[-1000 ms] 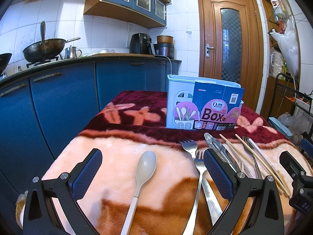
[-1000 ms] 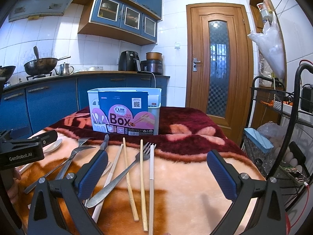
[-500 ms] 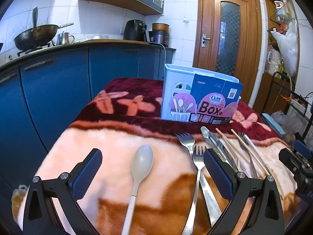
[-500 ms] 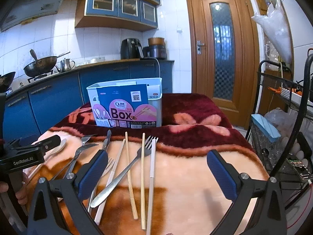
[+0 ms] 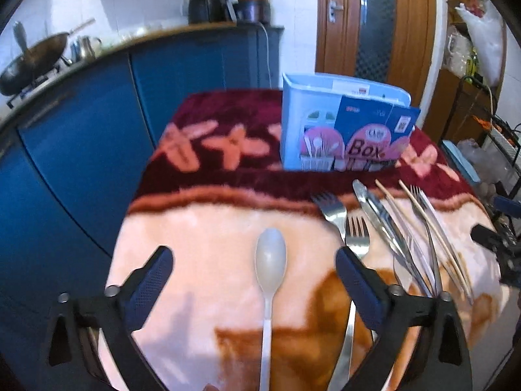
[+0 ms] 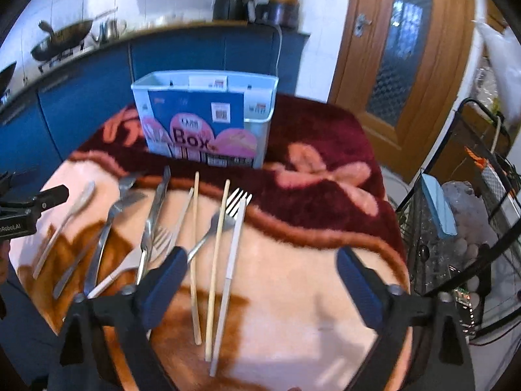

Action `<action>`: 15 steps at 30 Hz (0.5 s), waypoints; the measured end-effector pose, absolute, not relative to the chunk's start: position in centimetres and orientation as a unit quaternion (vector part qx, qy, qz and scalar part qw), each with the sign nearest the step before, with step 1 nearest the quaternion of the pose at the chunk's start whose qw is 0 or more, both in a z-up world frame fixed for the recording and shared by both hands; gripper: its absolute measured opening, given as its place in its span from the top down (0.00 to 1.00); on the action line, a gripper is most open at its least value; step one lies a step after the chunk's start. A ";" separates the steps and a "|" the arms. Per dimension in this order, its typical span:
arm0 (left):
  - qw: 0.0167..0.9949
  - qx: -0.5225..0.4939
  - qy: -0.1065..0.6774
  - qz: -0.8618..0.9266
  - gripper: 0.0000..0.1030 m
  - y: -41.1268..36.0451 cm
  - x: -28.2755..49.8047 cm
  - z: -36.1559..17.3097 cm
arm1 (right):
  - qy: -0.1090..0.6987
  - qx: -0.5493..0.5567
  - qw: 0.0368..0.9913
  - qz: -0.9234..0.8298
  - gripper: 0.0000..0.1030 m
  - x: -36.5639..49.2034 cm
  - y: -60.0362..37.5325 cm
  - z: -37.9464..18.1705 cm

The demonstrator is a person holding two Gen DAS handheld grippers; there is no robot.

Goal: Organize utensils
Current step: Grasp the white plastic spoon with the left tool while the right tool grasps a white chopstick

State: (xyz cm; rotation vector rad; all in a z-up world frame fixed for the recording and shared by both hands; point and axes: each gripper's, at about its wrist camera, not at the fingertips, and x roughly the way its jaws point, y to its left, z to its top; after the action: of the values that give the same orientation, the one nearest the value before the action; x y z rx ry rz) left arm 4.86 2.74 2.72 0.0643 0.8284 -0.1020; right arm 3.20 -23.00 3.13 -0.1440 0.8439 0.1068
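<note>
A pale plastic spoon (image 5: 270, 260) lies on the blanket between the fingers of my open, empty left gripper (image 5: 254, 277). Metal forks (image 5: 356, 238), a knife (image 5: 381, 215) and chopsticks (image 5: 433, 231) lie to its right. A light blue utensil box (image 5: 342, 130) with a "Box" label stands at the back. My right gripper (image 6: 263, 277) is open and empty above wooden chopsticks (image 6: 218, 260) and a white chopstick (image 6: 231, 270). The forks (image 6: 107, 228), the spoon (image 6: 65, 221) and the box (image 6: 205, 120) also show in the right wrist view.
The pink and maroon blanket (image 5: 211, 221) covers a small table. Blue kitchen cabinets (image 5: 97, 123) stand to the left and behind. A wire rack (image 6: 472, 228) with clutter stands close on the right. A wooden door (image 6: 400, 49) is behind.
Both grippers have risen and tilted down toward the table, so the utensils are seen more from above. Nothing on the table has moved.
</note>
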 end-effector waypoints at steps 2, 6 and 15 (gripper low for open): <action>0.904 0.043 0.421 -0.053 0.18 2.6 5.0 2.4 | 0.438 -0.069 0.894 0.061 0.23 3.9 -23.1 3.1; 0.877 0.067 0.470 -0.073 0.34 1.8 5.5 1.6 | 0.493 -0.064 0.865 0.073 0.37 5.4 -23.3 3.0; 0.819 0.038 0.566 -0.087 0.75 2.4 7.0 0.3 | 0.568 -0.057 0.816 0.087 0.68 7.8 -22.8 1.7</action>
State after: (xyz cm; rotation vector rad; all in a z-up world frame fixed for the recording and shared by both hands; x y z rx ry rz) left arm 7.01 2.43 0.34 0.0804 1.2063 -0.1857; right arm 7.79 -22.78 1.69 -0.1212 1.2119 0.1860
